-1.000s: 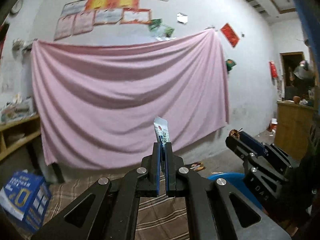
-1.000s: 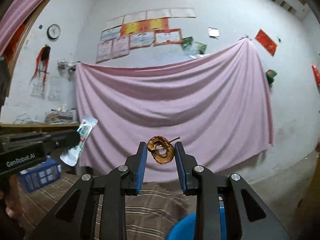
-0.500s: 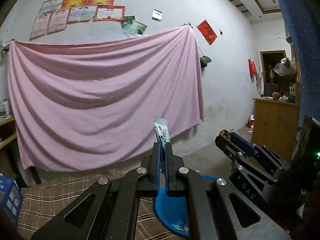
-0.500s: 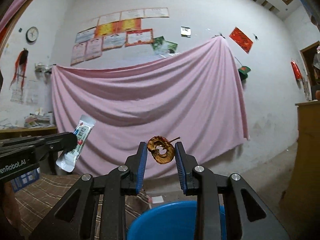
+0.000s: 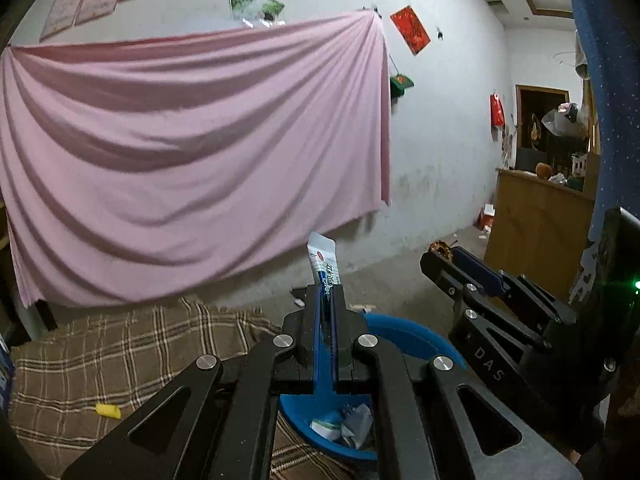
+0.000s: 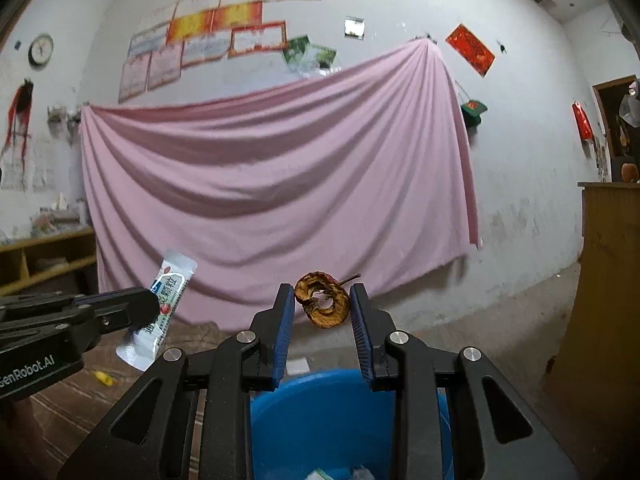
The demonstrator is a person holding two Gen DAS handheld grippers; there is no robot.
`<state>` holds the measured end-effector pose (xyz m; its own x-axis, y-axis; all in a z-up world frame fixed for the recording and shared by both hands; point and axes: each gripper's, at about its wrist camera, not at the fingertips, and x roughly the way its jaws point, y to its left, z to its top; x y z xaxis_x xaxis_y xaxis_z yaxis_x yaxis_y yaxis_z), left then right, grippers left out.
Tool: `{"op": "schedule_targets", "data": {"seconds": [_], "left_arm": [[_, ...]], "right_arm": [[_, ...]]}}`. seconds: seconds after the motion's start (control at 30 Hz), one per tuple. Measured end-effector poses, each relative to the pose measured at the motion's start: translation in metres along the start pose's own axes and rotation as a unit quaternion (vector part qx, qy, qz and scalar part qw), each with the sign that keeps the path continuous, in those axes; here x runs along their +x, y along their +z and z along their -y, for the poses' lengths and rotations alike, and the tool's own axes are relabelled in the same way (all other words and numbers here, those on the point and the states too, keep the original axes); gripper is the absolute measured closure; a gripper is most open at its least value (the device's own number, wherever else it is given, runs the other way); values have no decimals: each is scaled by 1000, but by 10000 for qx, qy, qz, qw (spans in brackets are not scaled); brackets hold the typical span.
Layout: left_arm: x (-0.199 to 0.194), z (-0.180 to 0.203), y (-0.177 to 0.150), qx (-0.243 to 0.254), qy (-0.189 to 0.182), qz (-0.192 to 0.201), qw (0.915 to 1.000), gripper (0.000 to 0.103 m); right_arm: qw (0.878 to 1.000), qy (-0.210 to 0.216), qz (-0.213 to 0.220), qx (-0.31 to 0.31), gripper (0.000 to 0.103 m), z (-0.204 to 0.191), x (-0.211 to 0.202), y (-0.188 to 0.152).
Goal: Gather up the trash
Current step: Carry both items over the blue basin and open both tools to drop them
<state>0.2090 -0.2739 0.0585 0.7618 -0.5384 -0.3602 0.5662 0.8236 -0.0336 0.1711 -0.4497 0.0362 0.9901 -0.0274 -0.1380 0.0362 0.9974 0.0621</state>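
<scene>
Left wrist view: the left claw (image 5: 325, 300) is clamped shut on a thin white and blue sachet (image 5: 325, 265), which stands upright out of the claw tips, its long axis running straight up from the pinch. Directly below and just beyond the claw sits a blue basin (image 5: 412, 338) with crumpled wrappers (image 5: 346, 426) already lying in its bottom. The basin rests beside a brown plaid cloth (image 5: 132, 352) that covers the surface to the left, where a small yellow scrap (image 5: 107, 410) lies. To the right, the right claw (image 5: 442, 254) reaches forward at about the same height, a dried brown fruit piece showing at its tip. The left claw points slightly downward, so the sachet hangs over the near part of the basin.

Right wrist view: the right claw (image 6: 322, 300) grips a dried apple slice (image 6: 322, 300), a shrivelled brown ring with a stem, held by its edges between the blue pads (image 6: 285, 320). The blue basin (image 6: 320, 412) lies straight below, filling the lower middle of the view, so the slice hangs above its opening. The claw points nearly level toward a pink sheet (image 6: 280, 184) on the wall. At left, the left claw (image 6: 148, 304) holds the sachet (image 6: 158, 308), tilted, over the cloth edge just beside the basin. By this view the right claw is the better centred over the basin.
</scene>
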Motion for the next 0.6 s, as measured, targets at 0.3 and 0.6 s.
{"op": "schedule_targets", "data": {"seconds": [0.3,0.6], "left_arm": [[18,-8,6,-220,-177,-377,9989,101],[29,-14,8,-385,-303,-746,9960,100]], "right_arm": [[9985,-92,-545,-57,76,8,14,-10],[9962,-174,-846,-99,74,12,19,-15]]}}
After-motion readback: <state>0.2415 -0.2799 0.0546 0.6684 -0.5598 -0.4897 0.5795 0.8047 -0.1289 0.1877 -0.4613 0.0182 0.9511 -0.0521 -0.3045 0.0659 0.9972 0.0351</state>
